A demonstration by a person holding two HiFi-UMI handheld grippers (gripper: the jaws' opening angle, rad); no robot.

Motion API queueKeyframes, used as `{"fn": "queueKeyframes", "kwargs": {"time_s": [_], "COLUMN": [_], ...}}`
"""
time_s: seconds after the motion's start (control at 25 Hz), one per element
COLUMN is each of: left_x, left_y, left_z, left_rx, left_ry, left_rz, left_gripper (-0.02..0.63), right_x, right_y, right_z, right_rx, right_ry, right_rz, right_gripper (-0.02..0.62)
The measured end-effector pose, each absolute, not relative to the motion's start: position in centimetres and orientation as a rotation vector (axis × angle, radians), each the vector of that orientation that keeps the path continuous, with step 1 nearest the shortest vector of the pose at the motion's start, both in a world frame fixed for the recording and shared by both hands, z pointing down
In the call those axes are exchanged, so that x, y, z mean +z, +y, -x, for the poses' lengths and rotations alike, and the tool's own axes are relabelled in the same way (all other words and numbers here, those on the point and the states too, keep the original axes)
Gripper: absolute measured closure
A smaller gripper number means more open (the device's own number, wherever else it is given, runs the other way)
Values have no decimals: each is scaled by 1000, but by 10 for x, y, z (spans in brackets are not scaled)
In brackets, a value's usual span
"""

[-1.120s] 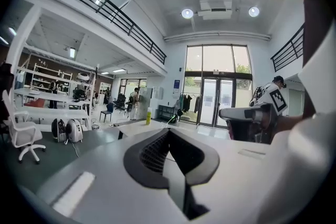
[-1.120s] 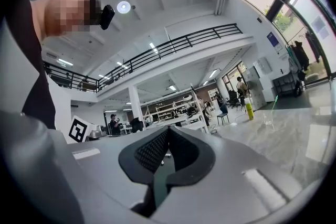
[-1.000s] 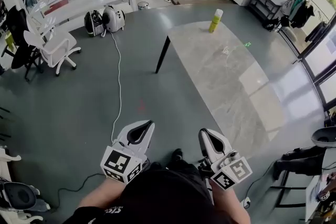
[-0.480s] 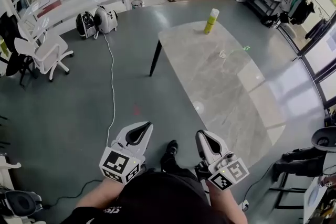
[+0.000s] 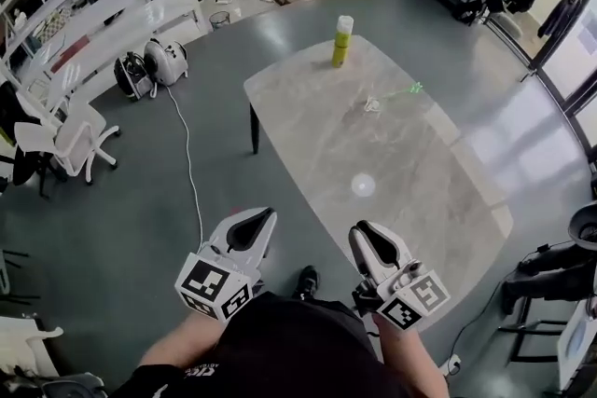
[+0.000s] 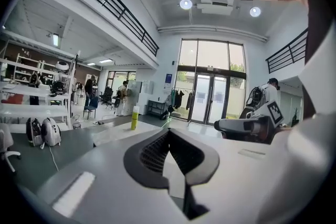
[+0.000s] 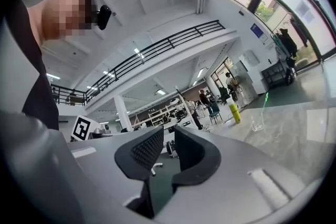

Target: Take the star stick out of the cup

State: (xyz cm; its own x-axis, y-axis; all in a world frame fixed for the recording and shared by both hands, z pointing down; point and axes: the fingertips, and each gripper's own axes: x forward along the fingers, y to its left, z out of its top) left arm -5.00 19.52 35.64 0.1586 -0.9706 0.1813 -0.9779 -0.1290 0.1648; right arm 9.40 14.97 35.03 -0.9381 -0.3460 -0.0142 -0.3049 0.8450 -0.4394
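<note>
Far ahead on the marble table (image 5: 401,172) a small clear cup (image 5: 371,105) holds a thin green star stick (image 5: 401,93) that leans out to the right. From the right gripper view the cup (image 7: 255,125) and the stick (image 7: 266,98) are tiny and distant. Both grippers hover low in front of my body, well short of the table. My left gripper (image 5: 256,217) (image 6: 167,134) has its tips together with nothing in them. The jaws of my right gripper (image 5: 364,230) (image 7: 169,131) are opening, with a narrow gap and nothing between them.
A yellow-green spray can (image 5: 342,41) stands at the table's far end. A white cable (image 5: 191,182) runs across the grey floor on the left. Beyond it are white shelves (image 5: 93,5), an office chair (image 5: 56,140) and two round white machines (image 5: 149,65). People stand far off.
The view has swung towards the table, which now lies nearer and more central. Both grippers keep their place in front of me.
</note>
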Motion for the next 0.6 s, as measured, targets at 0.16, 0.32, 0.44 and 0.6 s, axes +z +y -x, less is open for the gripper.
{"fn": "queueKeyframes", "kwargs": {"time_s": [0.16,0.32,0.44,0.6], "left_x": [349,352,354,359], "left_y": [156,127,107,80], "left_z": [43,39,37,43], "left_rx": [28,57,55,53], "left_ry": [-1869,-1851,-1828,-1789], "left_rz": [-2206,-2241,-2268,-2304], "left_gripper": [604,604,604,604], "right_x": [347,351,356,356], "right_y": [116,91,73,51], "right_z": [-106,-113,-117,-111], "right_rx": [-661,-646,-653,-647], "right_ry": [2907,2896,2891,2875], "right_rz": [547,598,652,702], "right_gripper": [511,508,502,495]}}
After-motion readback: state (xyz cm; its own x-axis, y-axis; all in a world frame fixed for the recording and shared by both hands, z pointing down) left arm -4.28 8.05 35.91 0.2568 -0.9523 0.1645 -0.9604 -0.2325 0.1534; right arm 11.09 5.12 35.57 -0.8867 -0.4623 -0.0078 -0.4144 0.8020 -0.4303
